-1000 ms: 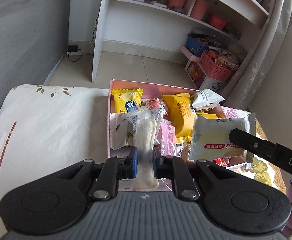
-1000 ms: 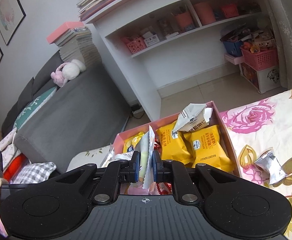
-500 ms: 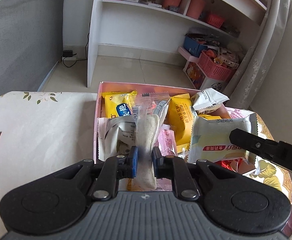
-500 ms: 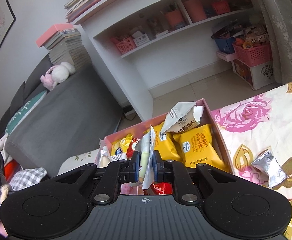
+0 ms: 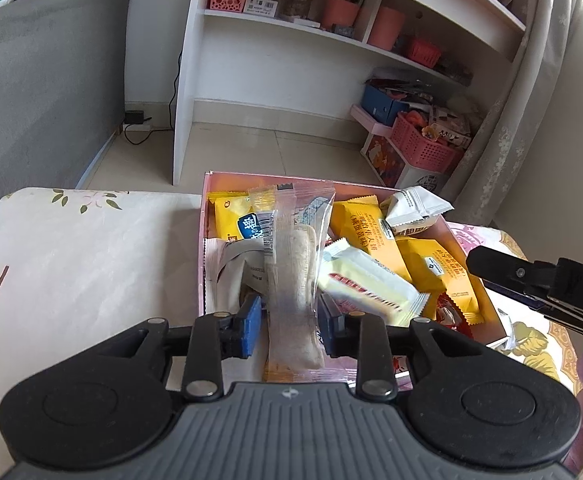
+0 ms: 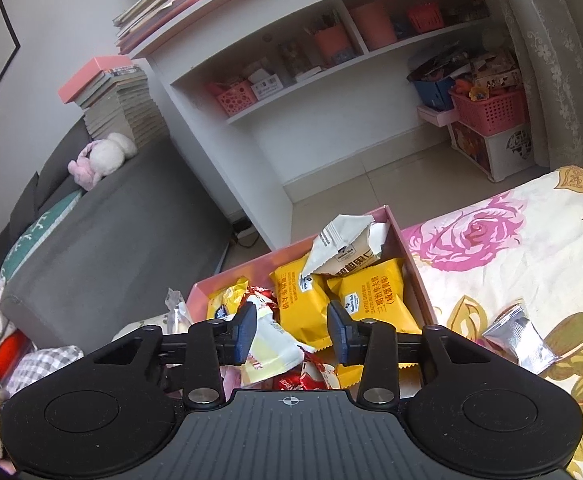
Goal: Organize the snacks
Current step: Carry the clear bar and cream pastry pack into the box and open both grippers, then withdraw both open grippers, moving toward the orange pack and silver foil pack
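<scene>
Released since the earlier frames: both snack packets, formerly pinched flat between shut pads, now free of them. Left gripper (image 5: 289, 322) jaws opening, blue pads standing clear on either side of the clear plastic packet holding a pale wafer stick (image 5: 293, 280), which stands upright between them at the near end of the pink cardboard box (image 5: 371, 187). Right gripper (image 6: 292, 332) jaws likewise opening, nothing pressed between the pads; white and pale-yellow packet with red lettering (image 6: 269, 350) lying tilted in the box just under the left pad, resting on the other snacks. Yellow foil packets (image 6: 371, 300) packed along the far and right side of the box, crumpled white packet (image 6: 341, 250) on top at the far corner. Small silver foil packet (image 6: 517, 338) outside the box, lying on the floral cloth (image 6: 491, 240) to its right.
</scene>
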Demonstrator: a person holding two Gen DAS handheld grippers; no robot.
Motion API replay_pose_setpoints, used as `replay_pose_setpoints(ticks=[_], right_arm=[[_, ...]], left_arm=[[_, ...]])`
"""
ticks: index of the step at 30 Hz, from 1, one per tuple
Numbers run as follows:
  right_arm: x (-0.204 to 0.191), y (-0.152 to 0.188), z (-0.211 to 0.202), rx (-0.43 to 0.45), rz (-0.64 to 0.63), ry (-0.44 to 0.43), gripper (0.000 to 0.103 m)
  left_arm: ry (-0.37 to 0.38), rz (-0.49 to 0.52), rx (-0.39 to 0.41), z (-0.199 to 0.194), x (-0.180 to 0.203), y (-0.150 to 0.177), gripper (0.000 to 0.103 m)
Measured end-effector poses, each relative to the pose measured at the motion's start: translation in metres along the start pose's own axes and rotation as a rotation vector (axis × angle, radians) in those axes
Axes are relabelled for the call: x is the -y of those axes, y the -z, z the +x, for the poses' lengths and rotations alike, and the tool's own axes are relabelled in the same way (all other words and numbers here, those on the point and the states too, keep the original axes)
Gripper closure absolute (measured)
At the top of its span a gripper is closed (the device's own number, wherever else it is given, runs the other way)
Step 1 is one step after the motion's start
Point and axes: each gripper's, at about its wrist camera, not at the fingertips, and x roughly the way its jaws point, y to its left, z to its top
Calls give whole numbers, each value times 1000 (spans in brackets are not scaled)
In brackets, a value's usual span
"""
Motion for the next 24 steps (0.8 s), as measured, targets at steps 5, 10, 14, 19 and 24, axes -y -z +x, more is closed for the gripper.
replay_pose_setpoints(ticks=[5, 10, 14, 19, 24], right_arm=[[-2, -1, -9, -2, -11, -4, 53], [-6, 1, -21, -13, -39, -8, 43], [-7, 3, -34, -22, -74, -4, 33], [-4, 6, -56, -23, -113, 4, 22], [3, 12, -74, -28, -141, 30, 16]], left_arm=[[-18, 27, 2, -10, 3, 1, 60], [-18, 23, 5, -27, -1, 4, 44], [-40, 20, 2, -40, -7, 9, 31], [-59, -8, -17, -54, -16, 23, 18], [-85, -35, -33, -64, -21, 40, 5]])
